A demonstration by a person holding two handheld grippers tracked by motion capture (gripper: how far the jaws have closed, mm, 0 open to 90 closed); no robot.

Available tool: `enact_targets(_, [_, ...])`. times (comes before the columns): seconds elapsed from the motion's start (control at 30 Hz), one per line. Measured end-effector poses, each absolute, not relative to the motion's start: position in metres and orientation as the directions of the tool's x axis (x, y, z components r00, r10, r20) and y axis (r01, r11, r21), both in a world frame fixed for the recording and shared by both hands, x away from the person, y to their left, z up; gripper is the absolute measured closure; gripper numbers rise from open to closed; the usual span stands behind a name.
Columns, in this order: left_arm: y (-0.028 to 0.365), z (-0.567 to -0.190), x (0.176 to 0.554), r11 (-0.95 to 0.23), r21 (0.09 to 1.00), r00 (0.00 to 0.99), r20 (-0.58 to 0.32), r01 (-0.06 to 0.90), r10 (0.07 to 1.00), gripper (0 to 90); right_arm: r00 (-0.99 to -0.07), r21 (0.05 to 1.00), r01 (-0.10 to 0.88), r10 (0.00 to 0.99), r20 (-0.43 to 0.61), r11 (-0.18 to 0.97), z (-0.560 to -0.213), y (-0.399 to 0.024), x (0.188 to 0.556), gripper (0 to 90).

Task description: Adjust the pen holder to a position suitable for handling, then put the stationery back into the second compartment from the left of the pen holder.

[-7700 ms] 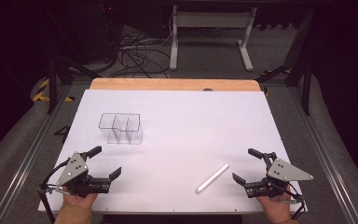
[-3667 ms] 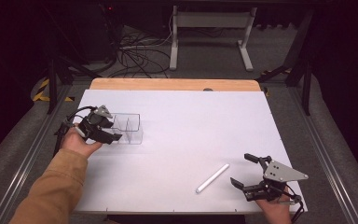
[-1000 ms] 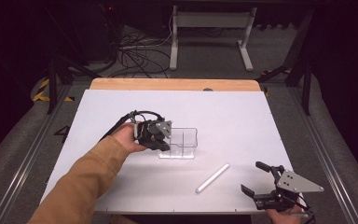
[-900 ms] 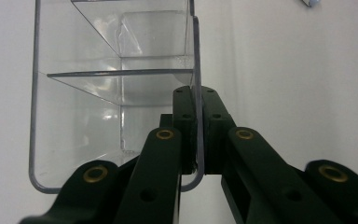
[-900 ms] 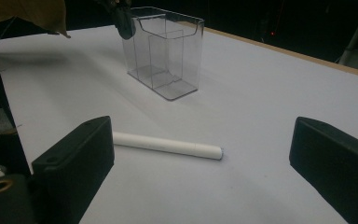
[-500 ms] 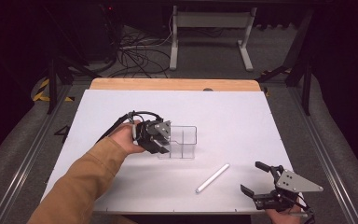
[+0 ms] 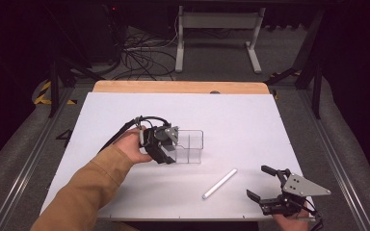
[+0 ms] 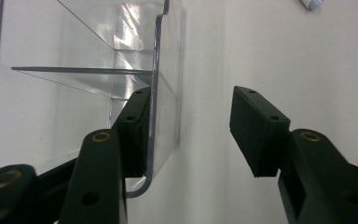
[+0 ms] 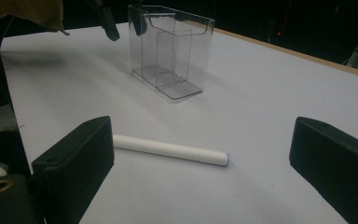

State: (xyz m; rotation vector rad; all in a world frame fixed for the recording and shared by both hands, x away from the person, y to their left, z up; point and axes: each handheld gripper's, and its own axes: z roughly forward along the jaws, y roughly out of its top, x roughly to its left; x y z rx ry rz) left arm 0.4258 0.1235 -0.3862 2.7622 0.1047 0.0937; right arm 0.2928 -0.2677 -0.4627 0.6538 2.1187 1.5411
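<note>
Black jaws of the right gripper (image 7: 270, 185) sat spread wide at the lower right of the high view, parked near the table's (image 7: 289, 125) near edge, holding nothing; probably just waiting its turn. Its own view framed the white marker (image 9: 170, 150) lying flat across the middle, between the two open jaws but farther out, not touching them. In the high view the marker lay in the lower middle, just left of that gripper and just below the clear organizer (image 7: 189, 147), apart from both. Next up, mid-frame: the left gripper (image 7: 166, 144) at the organizer's left end, sleeve coming in from the lower left. Jaws were parted there too: the left gripper view showed one jaw inside the clear wall, against or almost against it, the other standing well off outside, so the wall was straddled, not pinched. My read: either about to close on the wall or just let go; can't tell which. Organizer stood upright on the white table, compartments empty, dividers visible through the plastic. Beyond it, upper frame: the table's wooden far edge, then floor cables (image 7: 142, 57) and a desk frame (image 7: 217, 29).
</note>
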Motion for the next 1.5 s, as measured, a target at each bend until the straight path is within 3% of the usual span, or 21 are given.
enact_targets(0.4, [0.117, -0.388, 0.423, -0.941, 0.326, 0.995, 0.013, 0.088, 0.098, 44.3, -0.8, 0.956, 0.115, 0.596, -0.071, 0.269, -0.462, -0.265, 0.295, 7.2])
enact_targets(0.47, [0.116, -0.389, 0.426, -0.943, 0.318, 0.992, 0.042, 0.099, 0.118, 39.0, -0.802, 0.957, 0.113, 0.594, -0.072, 0.269, -0.462, -0.264, 0.296, 7.1])
enact_targets(0.67, [0.115, -0.388, 0.423, -0.942, 0.32, 0.991, 0.056, 0.096, 0.12, 38.1, -0.806, 0.956, 0.109, 0.588, -0.075, 0.272, -0.462, -0.264, 0.297, 7.1])
enact_targets(0.9, [0.126, -0.371, 0.422, -0.89, 0.433, 0.979, 0.066, 0.145, 0.191, 36.4, -0.805, 0.957, 0.109, 0.589, -0.074, 0.269, -0.462, -0.263, 0.298, 7.1])
enact_targets(1.2, [0.137, -0.353, 0.415, -0.758, 0.62, 0.967, -0.006, 0.202, 0.253, 31.9, -0.8, 0.959, 0.104, 0.594, -0.077, 0.264, -0.461, -0.264, 0.298, 6.8])
enact_targets(1.5, [0.131, -0.352, 0.405, -0.711, 0.671, 0.968, -0.039, 0.211, 0.249, 29.1, -0.794, 0.961, 0.103, 0.603, -0.076, 0.256, -0.46, -0.265, 0.298, 6.0])
